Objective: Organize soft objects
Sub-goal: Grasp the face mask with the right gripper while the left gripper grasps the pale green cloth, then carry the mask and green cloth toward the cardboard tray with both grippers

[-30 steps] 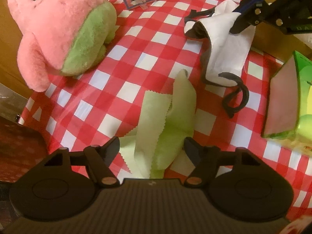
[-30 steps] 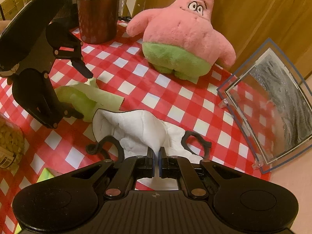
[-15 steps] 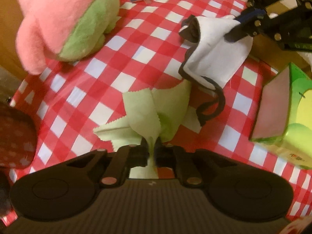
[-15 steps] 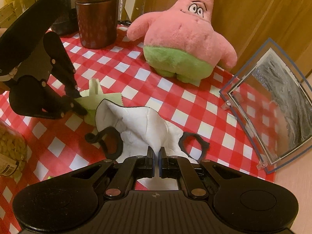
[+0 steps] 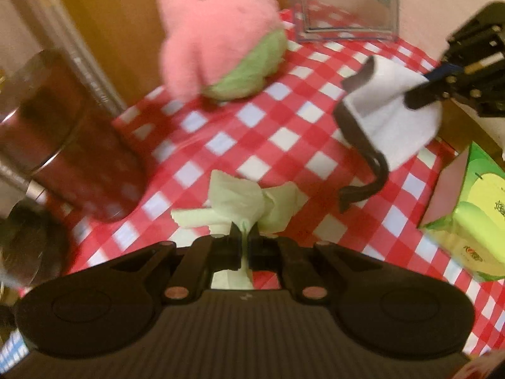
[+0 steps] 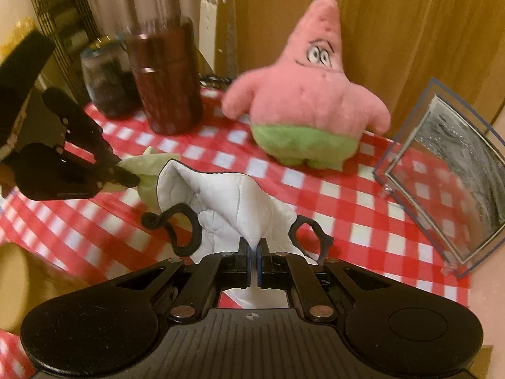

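L tongs (image 5: 244, 237) now clamped on the green cloth (image 5: 249, 203); a sec ago they stood wide open w/ the cloth lying flat on the worktop (image 5: 277, 139) between the tips, so grab is done. Cloth now bunched into a fan just past the tips, looks lifted clear of the red check, short tail hanging back under the tongs. R tongs (image 6: 252, 254) pinched on the white mask (image 6: 230, 195), same grip as before, mask raised a bit more, tented up off the worktop, black ear loops (image 6: 176, 224) dangling either side. Means both soft bits are picked, next prob carry + drop somewhere; no obvious bin in view so dest unclear. Cloth sits left of the mask, edges near or touching in R view, can't tell which. Farther out: pink star plush (image 6: 303, 101) upright at far edge, not yet handled; dark cylinder tin (image 6: 164, 79) far left, clear acrylic frame (image 6: 448, 183) right, green tissue pack (image 5: 467, 214) near right in L view.
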Motion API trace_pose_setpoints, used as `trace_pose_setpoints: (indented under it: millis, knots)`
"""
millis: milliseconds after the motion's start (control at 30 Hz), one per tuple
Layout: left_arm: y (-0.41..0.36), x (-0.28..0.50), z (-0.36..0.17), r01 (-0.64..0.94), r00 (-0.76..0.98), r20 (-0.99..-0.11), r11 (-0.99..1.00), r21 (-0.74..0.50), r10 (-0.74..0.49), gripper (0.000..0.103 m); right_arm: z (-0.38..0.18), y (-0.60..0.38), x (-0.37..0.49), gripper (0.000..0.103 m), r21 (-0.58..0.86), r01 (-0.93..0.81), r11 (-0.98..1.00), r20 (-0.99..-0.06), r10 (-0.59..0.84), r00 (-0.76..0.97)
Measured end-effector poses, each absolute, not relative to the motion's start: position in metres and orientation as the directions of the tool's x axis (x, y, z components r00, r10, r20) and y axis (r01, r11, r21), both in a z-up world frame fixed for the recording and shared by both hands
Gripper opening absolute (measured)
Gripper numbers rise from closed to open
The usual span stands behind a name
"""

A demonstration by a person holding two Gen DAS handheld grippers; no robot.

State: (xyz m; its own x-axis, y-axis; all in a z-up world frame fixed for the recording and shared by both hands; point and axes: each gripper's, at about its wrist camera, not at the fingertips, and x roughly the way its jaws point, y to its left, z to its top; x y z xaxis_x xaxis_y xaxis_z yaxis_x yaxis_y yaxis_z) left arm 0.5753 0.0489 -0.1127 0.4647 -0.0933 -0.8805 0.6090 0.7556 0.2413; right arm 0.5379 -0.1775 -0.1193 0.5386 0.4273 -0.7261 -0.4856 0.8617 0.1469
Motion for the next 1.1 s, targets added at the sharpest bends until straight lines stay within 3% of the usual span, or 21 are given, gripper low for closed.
trace_pose_setpoints:
  millis: [567, 1100]
  knots:
    - [0.133, 0.449, -0.058, 0.353, 0.541, -0.839, 0.920, 0.173, -0.050, 0.003, -0.094, -0.147, 0.419, 0.003, 0.186, -0.518, 0.835, -0.692, 0.486, 0.534]
    - [0.146, 0.284, -0.062, 0.257, 0.558, -0.825, 0.964, 0.070, -0.089, 0.003, -0.102, -0.155, 0.273, 0.003, 0.236, -0.437, 0.868, -0.661, 0.474, 0.582]
